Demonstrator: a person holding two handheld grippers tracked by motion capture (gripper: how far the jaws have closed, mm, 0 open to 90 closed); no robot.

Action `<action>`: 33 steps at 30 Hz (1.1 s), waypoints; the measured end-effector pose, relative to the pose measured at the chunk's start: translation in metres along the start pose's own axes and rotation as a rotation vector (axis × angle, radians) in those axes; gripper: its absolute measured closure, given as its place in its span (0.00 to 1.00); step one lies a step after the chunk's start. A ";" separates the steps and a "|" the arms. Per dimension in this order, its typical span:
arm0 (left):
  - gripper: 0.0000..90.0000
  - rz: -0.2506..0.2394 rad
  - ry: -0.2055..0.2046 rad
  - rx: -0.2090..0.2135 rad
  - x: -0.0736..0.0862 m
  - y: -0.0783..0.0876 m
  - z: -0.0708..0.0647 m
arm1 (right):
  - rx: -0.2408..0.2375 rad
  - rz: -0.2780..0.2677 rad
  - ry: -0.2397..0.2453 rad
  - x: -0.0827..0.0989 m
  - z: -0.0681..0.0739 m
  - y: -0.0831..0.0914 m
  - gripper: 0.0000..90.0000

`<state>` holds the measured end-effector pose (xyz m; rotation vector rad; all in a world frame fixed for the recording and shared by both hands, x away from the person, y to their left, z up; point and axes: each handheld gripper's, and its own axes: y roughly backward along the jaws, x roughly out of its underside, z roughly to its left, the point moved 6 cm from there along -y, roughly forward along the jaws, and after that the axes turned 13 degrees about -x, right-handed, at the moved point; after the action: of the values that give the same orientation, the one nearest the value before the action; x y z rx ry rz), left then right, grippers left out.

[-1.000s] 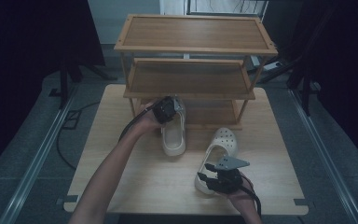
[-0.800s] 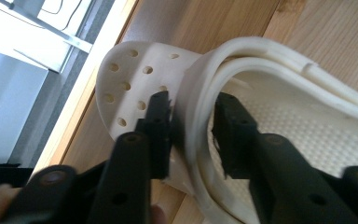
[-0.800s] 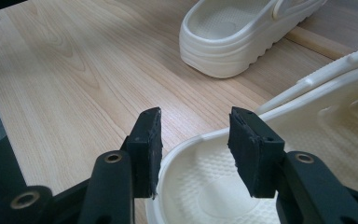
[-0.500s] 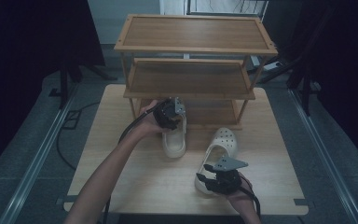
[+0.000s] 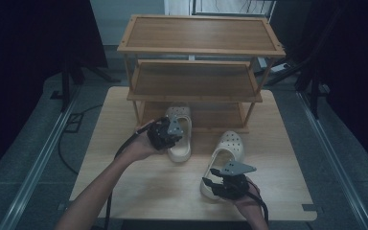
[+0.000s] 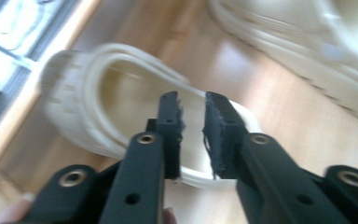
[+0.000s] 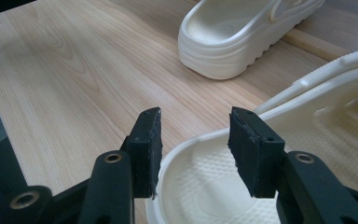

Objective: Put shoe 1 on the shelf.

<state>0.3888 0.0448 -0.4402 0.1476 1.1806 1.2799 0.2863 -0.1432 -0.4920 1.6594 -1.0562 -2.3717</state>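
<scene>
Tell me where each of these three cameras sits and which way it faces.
High view: above the person's side, facing forward and down on the light wooden table, three-tier wooden shoe rack, two cream foam clogs; both forearms and hands show.
Left gripper view: rides the left gripper, looking along its black jaws, which pinch the left cream clog's rim; a fingertip shows.
Right gripper view: rides the right gripper, jaws apart astride the right cream clog's heel rim.
Shared: both gripper views show both clogs and the table.
</scene>
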 end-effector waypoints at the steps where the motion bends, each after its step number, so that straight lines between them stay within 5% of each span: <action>1: 0.90 0.002 -0.008 0.015 0.002 0.002 -0.007 | 0.000 -0.001 0.000 0.000 0.000 0.000 0.60; 2: 0.92 0.002 -0.008 0.015 0.002 0.002 -0.007 | 0.000 -0.001 0.000 0.000 0.000 0.000 0.60; 8: 0.96 0.048 -0.042 0.126 0.021 -0.006 -0.058 | 0.009 0.001 -0.007 0.002 -0.001 0.002 0.60; 13: 0.96 0.108 -0.017 0.141 0.034 -0.025 -0.070 | 0.006 0.005 -0.008 0.004 -0.002 0.002 0.60; 17: 0.96 0.142 0.000 0.090 0.040 -0.035 -0.062 | 0.009 0.006 -0.009 0.004 -0.003 0.002 0.60; 20: 0.96 0.120 0.039 0.110 0.039 -0.038 -0.053 | 0.010 0.006 -0.012 0.005 -0.004 0.002 0.60; 26: 0.97 0.136 0.035 0.029 0.035 -0.043 -0.042 | 0.005 0.011 -0.009 0.005 -0.003 0.001 0.60; 33: 0.97 0.170 0.047 -0.072 0.027 -0.058 -0.015 | 0.006 0.013 -0.012 0.006 -0.004 0.000 0.60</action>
<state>0.4111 0.0378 -0.5021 0.1689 1.1798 1.4799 0.2872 -0.1473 -0.4973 1.6381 -1.0739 -2.3756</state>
